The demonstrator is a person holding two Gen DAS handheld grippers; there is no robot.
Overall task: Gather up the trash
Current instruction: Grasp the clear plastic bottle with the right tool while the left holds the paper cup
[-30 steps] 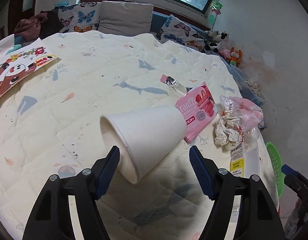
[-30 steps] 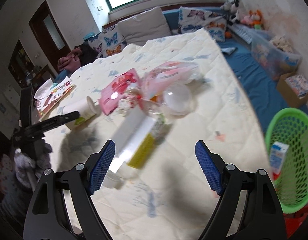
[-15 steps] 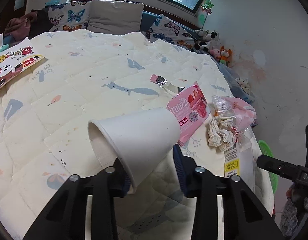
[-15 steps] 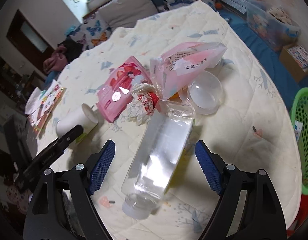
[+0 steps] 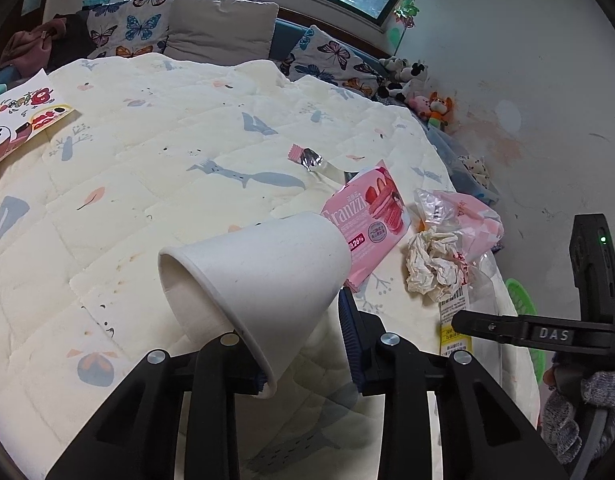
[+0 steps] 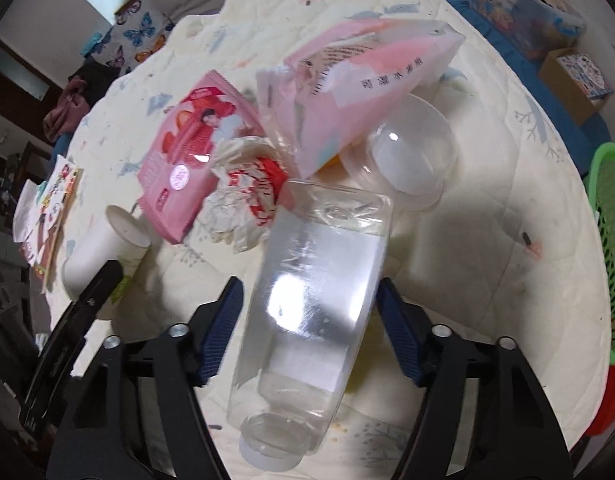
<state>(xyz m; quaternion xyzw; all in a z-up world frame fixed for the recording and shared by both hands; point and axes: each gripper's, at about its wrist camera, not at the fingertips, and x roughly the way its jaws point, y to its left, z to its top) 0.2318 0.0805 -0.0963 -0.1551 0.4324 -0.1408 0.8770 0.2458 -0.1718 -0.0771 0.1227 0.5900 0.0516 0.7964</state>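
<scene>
A white paper cup [image 5: 259,272] lies on its side on the quilted table. My left gripper [image 5: 303,332] has its jaws closing and pressing on the cup near the rim; the left pad is mostly hidden behind it. A clear plastic bottle [image 6: 315,300] lies with its cap toward me. My right gripper [image 6: 307,286] straddles the bottle with its jaws closing. The right pad is at the bottle's side and a small gap shows at the left pad. The right gripper [image 5: 547,334] also shows in the left wrist view.
A pink biscuit packet [image 6: 191,164], crumpled paper [image 6: 243,196], a pink plastic bag [image 6: 347,80] and a clear dome lid [image 6: 411,152] crowd beyond the bottle. A green basket [image 6: 611,248] stands off the table's right edge. A small wrapper [image 5: 307,158] lies mid-table.
The left jaws narrowed from wide apart onto the cup. The right gripper came down over the bottle, and its jaws drew in around it.
</scene>
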